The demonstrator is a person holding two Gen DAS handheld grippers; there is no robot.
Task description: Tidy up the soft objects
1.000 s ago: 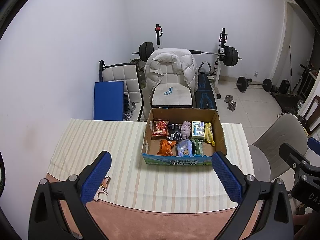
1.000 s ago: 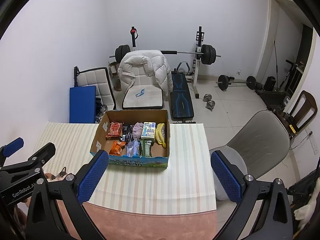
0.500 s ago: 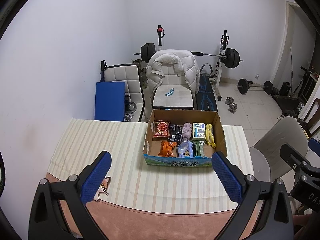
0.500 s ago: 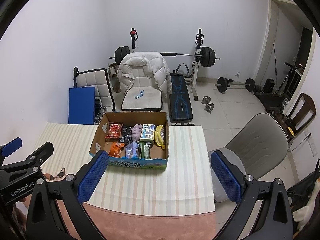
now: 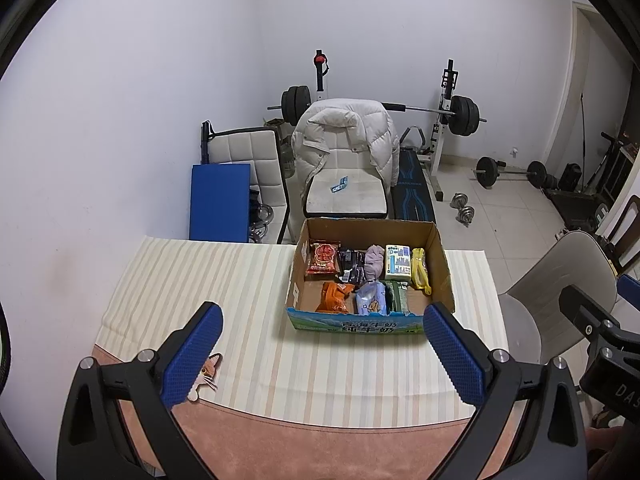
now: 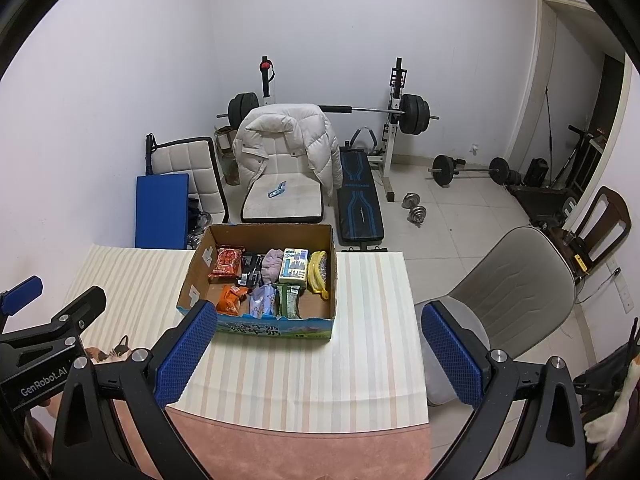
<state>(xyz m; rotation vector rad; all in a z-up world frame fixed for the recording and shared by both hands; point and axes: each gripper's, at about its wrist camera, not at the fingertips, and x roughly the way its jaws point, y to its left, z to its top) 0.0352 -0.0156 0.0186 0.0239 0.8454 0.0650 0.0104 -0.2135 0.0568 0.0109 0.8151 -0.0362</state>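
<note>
An open cardboard box (image 5: 438,256) (image 6: 192,280) stands on the striped tablecloth (image 5: 224,288) at the far side of the table. It holds several soft things: a red snack pack (image 5: 323,257), an orange pack (image 5: 335,297), a mauve cloth (image 5: 374,261), a yellow plush (image 5: 419,271), a light blue pack (image 5: 371,300). A small cat-shaped toy (image 5: 207,368) (image 6: 114,352) lies on the cloth near the front left edge. My left gripper (image 5: 322,354) and right gripper (image 6: 316,354) are open and empty, held above the table's near side.
A grey chair (image 6: 508,280) stands right of the table. Behind the table are a white chair with a puffer jacket (image 5: 344,136), a blue pad (image 5: 218,200), a weight bench and barbell rack (image 6: 360,196), and dumbbells (image 6: 414,208) on the floor.
Both views have shifted slightly, so the box sits a little lower in the left view and higher in the right view. Both grippers stay open; nothing on the table has moved.
</note>
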